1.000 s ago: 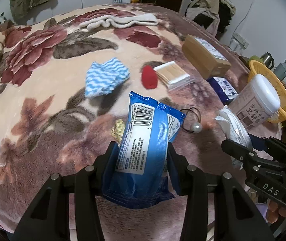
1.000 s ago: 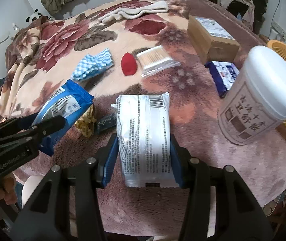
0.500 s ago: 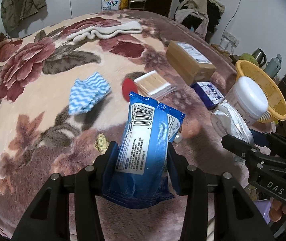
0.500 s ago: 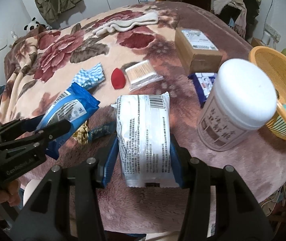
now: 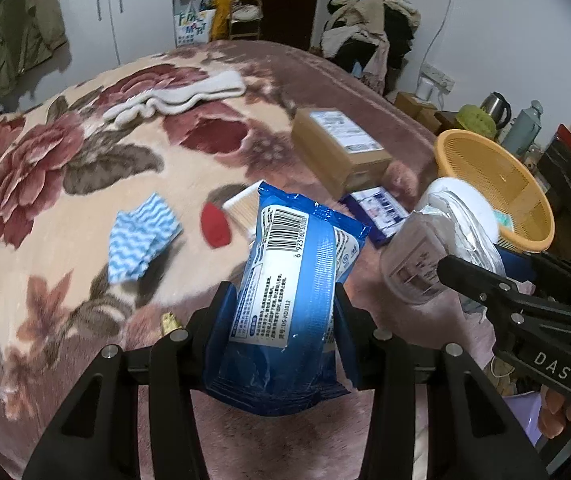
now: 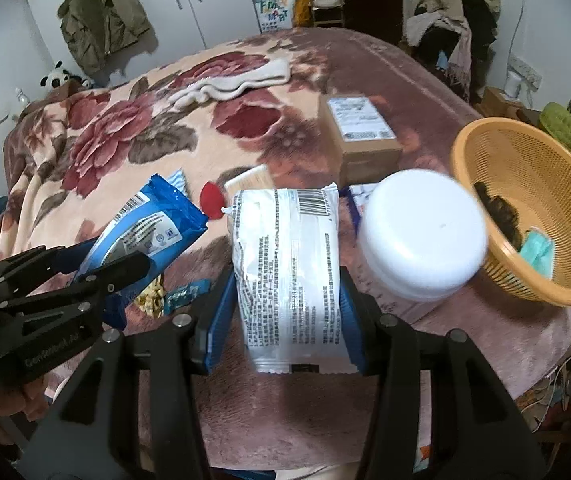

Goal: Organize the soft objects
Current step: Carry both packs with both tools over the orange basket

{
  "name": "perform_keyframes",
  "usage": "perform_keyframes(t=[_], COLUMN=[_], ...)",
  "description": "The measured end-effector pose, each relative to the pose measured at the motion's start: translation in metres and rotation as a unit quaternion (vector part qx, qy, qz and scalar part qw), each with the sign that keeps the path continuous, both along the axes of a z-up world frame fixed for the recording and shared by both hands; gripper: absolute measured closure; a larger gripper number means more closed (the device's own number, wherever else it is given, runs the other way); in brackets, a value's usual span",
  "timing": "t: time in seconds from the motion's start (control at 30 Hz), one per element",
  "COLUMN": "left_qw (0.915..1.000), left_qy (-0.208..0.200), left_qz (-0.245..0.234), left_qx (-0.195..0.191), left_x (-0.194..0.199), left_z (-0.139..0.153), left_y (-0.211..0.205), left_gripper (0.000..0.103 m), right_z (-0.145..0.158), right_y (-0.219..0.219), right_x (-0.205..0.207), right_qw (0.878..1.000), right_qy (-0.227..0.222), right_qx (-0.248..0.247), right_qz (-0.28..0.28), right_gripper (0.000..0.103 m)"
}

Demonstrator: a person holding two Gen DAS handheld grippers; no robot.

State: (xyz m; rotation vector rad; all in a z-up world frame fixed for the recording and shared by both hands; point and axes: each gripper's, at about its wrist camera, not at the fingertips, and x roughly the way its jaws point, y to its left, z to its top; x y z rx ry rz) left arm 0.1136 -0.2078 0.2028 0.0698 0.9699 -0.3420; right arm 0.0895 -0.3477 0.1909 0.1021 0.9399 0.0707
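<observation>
My left gripper (image 5: 281,320) is shut on a blue wipes pack (image 5: 285,300) and holds it above the floral blanket (image 5: 65,200). My right gripper (image 6: 285,312) is shut on a white wipes pack (image 6: 289,276), also raised. Each gripper shows in the other's view: the right one (image 5: 485,280) with the white pack at the right of the left wrist view, the left one (image 6: 97,268) with the blue pack (image 6: 145,228) at the left of the right wrist view. An orange mesh basket (image 6: 497,168) stands at the right and holds a teal mask (image 6: 537,252) and a dark item.
A white-lidded tub (image 6: 421,236) stands just left of the basket. A cardboard box (image 5: 337,144), a dark blue packet (image 5: 377,208), cotton swabs (image 5: 241,204), a red sponge (image 5: 215,226), a blue striped cloth (image 5: 141,236) and a white towel (image 5: 181,96) lie on the blanket.
Both grippers have lifted higher with their packs and shifted right toward the basket; the blanket items look farther away and the basket's inside now shows.
</observation>
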Motion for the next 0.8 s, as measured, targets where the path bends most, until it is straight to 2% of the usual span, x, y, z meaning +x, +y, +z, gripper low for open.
perform_keyframes(t=[0.37, 0.8], left_qw=[0.9992, 0.9962], left_qy=[-0.014, -0.027], left_qz=[-0.038, -0.083], left_qx=[0.001, 0.004], left_x=[0.007, 0.014], left_z=[0.026, 0.050], left_y=[-0.052, -0.125], left_gripper=[0.055, 0.055], right_z=[0.024, 0.037], right_y=[-0.044, -0.102], right_x=[0.002, 0.001], right_qw=[0.999, 0.996], right_qy=[-0.023, -0.035], right_qx=[0.002, 0.012], right_qz=[-0.034, -0.076], right_gripper=[0.054, 0.054])
